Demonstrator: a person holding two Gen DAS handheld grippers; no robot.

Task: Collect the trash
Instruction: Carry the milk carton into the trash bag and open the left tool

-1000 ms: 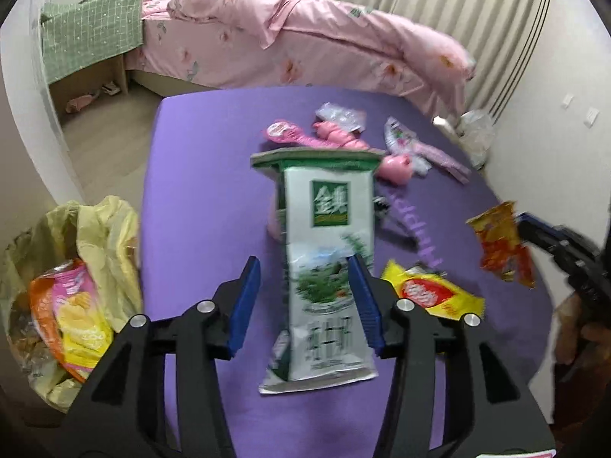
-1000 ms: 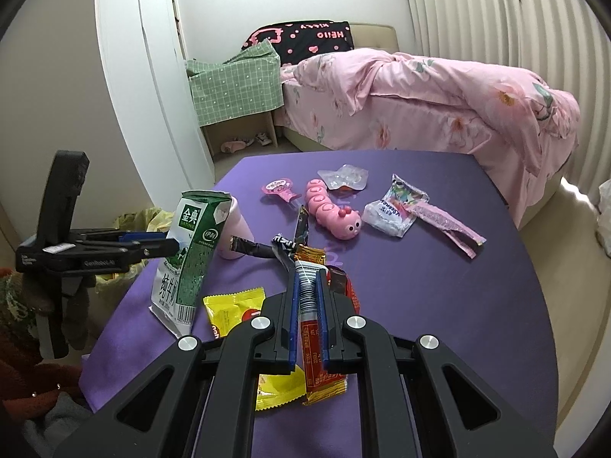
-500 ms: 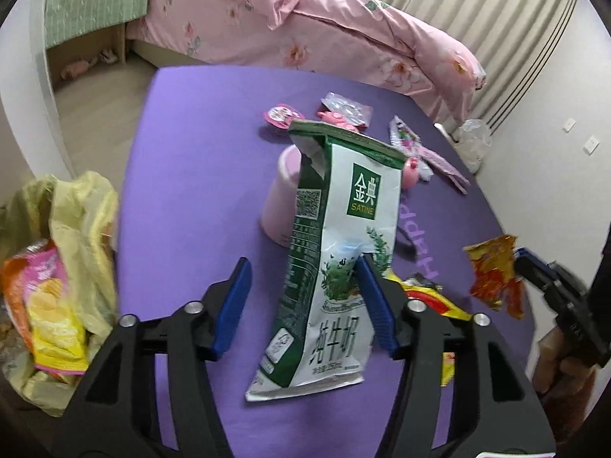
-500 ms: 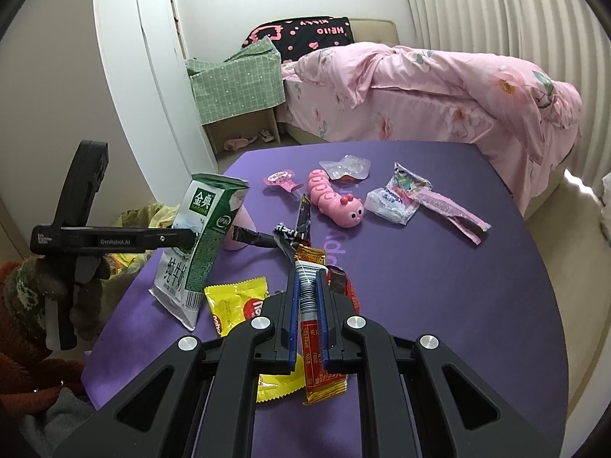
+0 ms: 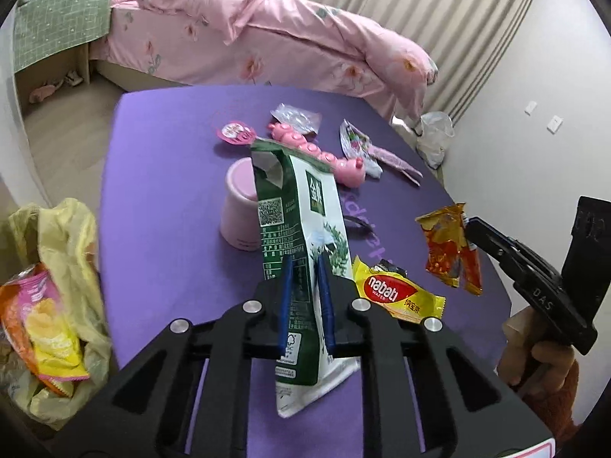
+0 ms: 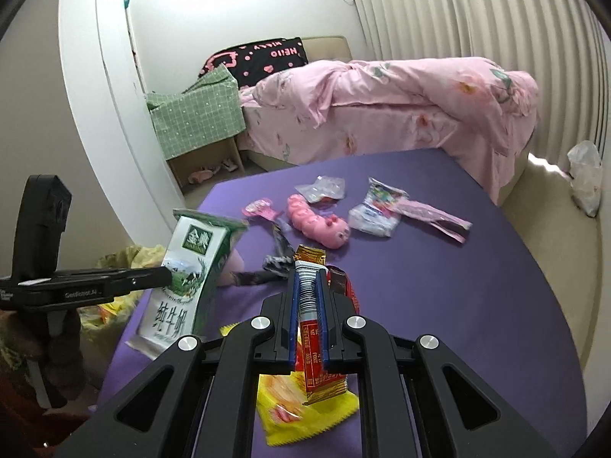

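A: Milk carton [image 5: 301, 252], where is it?

B: Pinched upright between the left gripper [image 5: 305, 301] fingers, long axis vertical, just above the purple table [image 5: 164, 191].

A: And the trash bag [image 5: 65, 252]?

B: Left of the carton, beside the table edge, nearer this hand.

A: Other hand?

B: The right gripper [image 6: 308, 316] is clamped on a red snack wrapper [image 6: 317, 358], farther from the bag.

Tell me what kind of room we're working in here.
Most likely a bedroom: a bed with a pink floral duvet, a Hello Kitty pillow at its head, and closed curtains behind. The trash lies on a purple-covered table.
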